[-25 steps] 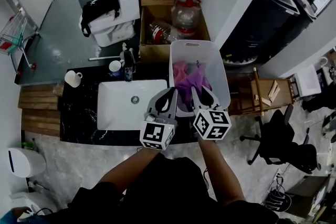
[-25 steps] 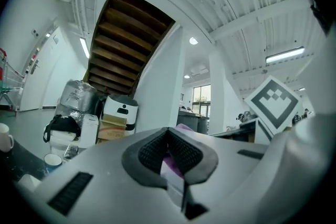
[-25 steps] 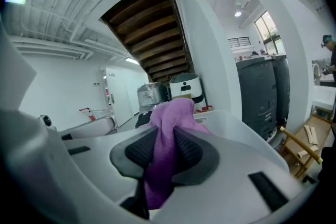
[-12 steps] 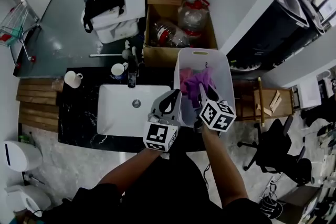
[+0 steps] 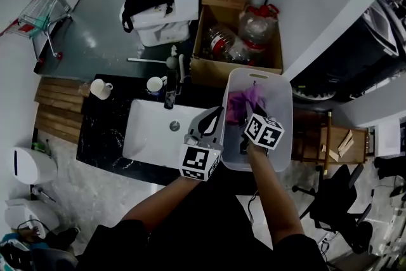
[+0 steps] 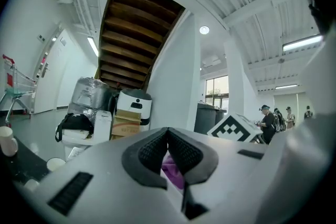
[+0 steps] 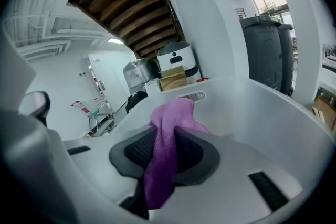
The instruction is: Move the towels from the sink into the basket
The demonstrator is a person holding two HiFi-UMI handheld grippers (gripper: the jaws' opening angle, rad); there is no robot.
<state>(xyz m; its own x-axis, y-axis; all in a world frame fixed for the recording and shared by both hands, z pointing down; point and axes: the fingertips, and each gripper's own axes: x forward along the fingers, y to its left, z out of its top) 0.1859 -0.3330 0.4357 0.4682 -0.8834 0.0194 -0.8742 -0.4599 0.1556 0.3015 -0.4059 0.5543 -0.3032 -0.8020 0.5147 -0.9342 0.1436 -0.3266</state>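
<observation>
While right gripper (image 7: 164,139) clamps purple towel (image 7: 172,113) inside basket (image 7: 262,113), left gripper (image 6: 168,132) pinched closed

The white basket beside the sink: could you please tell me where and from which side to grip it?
Probably the handle slot in the far short wall of the white basket, coming down from above over that rim. The slot is cut just under the rim, giving a jaw something to hook; the side walls look plain and smooth.

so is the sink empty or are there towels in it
Empty: the white sink shows a bare basin with no cloth in it. The purple towel is pinched in the right gripper, inside the basket.
</observation>
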